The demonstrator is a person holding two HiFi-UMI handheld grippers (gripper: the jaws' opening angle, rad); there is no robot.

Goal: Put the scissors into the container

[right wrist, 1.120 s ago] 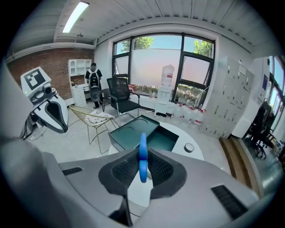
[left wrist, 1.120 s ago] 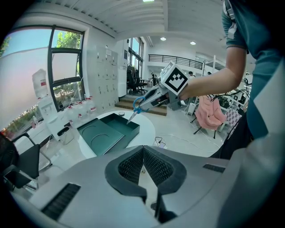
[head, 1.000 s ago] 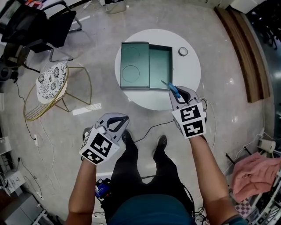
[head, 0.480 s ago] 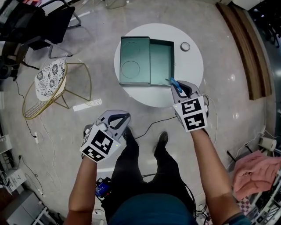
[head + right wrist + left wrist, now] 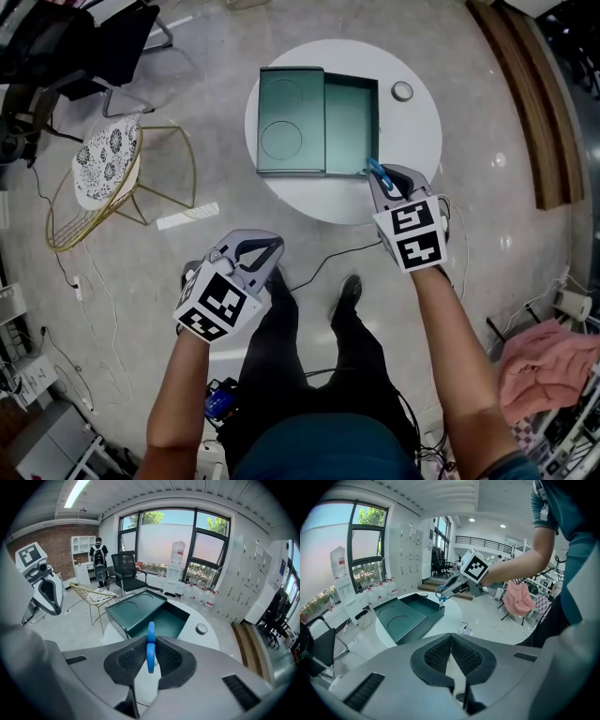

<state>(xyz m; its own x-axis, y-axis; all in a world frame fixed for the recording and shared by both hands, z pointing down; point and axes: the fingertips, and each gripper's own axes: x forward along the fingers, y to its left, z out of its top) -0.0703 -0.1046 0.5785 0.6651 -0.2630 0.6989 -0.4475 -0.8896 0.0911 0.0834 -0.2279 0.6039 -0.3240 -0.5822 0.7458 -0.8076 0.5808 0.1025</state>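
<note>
A dark green container lies on a round white table, with its lid slid to the left and the right compartment open. My right gripper is shut on blue-handled scissors at the container's near right corner. In the right gripper view the blue handle stands edge-on between the pads, with the container just beyond. My left gripper hangs over the floor short of the table, its pads meeting with nothing between them. The left gripper view shows the container and the scissors over its corner.
A small round disc lies on the table at the far right. On the floor to the left stand a gold wire chair and a black office chair. A cable runs by my feet. Pink cloth lies at the right.
My right gripper has carried the scissors from the table's near edge up to the container's near right corner. The left gripper has sunk slightly and stays over the floor.
</note>
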